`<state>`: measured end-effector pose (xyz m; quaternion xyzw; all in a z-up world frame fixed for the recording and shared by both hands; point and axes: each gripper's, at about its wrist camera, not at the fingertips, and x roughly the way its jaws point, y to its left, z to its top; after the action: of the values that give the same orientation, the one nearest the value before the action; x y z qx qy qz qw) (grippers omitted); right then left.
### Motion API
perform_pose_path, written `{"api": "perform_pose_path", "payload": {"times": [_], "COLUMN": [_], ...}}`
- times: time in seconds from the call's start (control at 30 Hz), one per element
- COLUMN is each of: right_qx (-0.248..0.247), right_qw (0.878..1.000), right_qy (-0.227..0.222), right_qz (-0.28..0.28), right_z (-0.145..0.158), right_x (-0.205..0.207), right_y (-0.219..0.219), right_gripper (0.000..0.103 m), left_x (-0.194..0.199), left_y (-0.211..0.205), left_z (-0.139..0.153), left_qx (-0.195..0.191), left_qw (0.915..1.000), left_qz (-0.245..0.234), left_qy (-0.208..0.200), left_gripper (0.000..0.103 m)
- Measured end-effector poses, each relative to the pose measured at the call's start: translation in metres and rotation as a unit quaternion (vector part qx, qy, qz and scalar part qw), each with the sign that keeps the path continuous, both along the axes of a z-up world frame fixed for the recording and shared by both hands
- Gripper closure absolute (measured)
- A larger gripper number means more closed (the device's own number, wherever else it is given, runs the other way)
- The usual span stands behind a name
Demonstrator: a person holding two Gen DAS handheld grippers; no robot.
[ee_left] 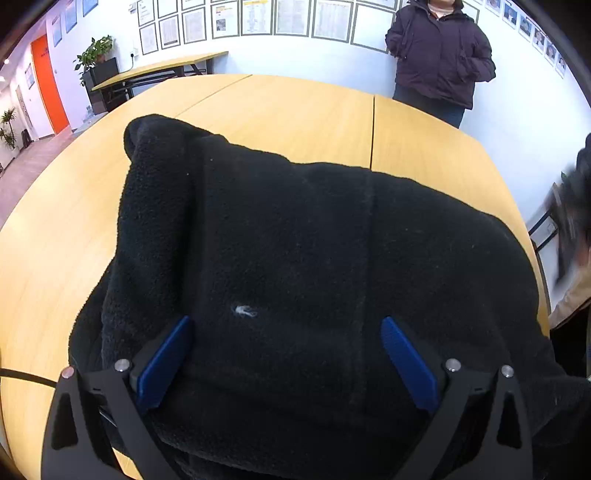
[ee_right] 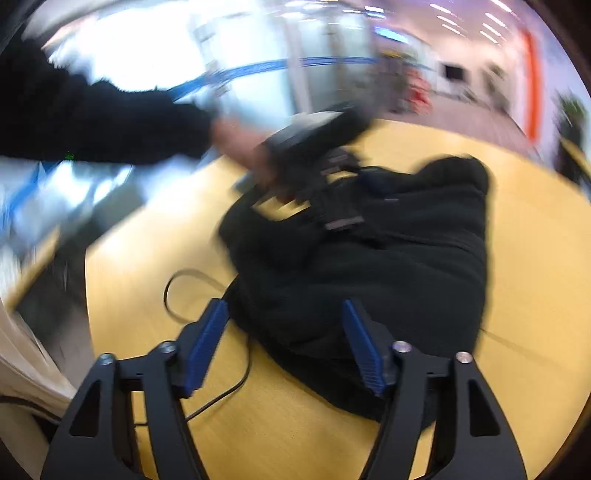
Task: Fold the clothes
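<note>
Left wrist view: a black fleece garment (ee_left: 314,258) lies bundled in a thick folded heap on a light wooden worktop (ee_left: 277,114). The left tongs (ee_left: 286,328) stand wide apart directly over the near part of the heap, with fleece filling the gap between the blue pads (ee_left: 162,365); the pads do not press on it. A small white fluff (ee_left: 245,311) sits on the fabric just ahead of them. Beyond the worktop a person in a dark padded jacket (ee_left: 439,55) stands against a white wall hung with framed papers (ee_left: 258,18). A potted plant (ee_left: 95,51) stands at the far left.

Right wrist view, heavily blurred: the right tongs (ee_right: 284,314) are spread wide and hold nothing. Their left pad is over bare worktop (ee_right: 147,266), their right pad over the near edge of the garment (ee_right: 388,258). A thin dark cable (ee_right: 173,291) loops on the wood beside them. Across the heap, a hand (ee_right: 243,147) in a dark sleeve (ee_right: 92,122) holds the left tongs (ee_right: 332,192) against the far part of the fleece.
</note>
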<state>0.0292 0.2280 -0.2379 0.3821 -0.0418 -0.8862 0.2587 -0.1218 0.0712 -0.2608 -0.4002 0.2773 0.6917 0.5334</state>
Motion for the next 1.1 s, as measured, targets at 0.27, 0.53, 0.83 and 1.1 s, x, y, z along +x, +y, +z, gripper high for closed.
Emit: {"api": "perform_pose_path", "payload": {"times": [0.27, 0.53, 0.83, 1.1], "right_qx": [-0.030, -0.058, -0.127, -0.161], "right_qw": [0.986, 0.982, 0.973, 0.975], "right_qy": [-0.161, -0.180, -0.186, -0.146], "right_qz": [0.003, 0.026, 0.054, 0.044], "right_z": [-0.040, -0.057, -0.042, 0.029], "right_x": [-0.069, -0.068, -0.064, -0.089], "right_y": [0.033, 0.034, 0.065, 0.128], "right_gripper": [0.015, 0.000, 0.002, 0.000], "left_x": [-0.001, 0.049, 0.120, 0.123], "left_y": [0.005, -0.025, -0.013, -0.031], "left_z": [-0.003, 0.066, 0.018, 0.006], "left_qx": [-0.007, 0.020, -0.029, 0.004], "left_qw": [0.9999, 0.9981, 0.9992, 0.9984], "left_qz": [0.008, 0.053, 0.005, 0.056], "left_qy": [0.003, 0.025, 0.026, -0.001], "left_gripper": [0.000, 0.001, 0.000, 0.000]}}
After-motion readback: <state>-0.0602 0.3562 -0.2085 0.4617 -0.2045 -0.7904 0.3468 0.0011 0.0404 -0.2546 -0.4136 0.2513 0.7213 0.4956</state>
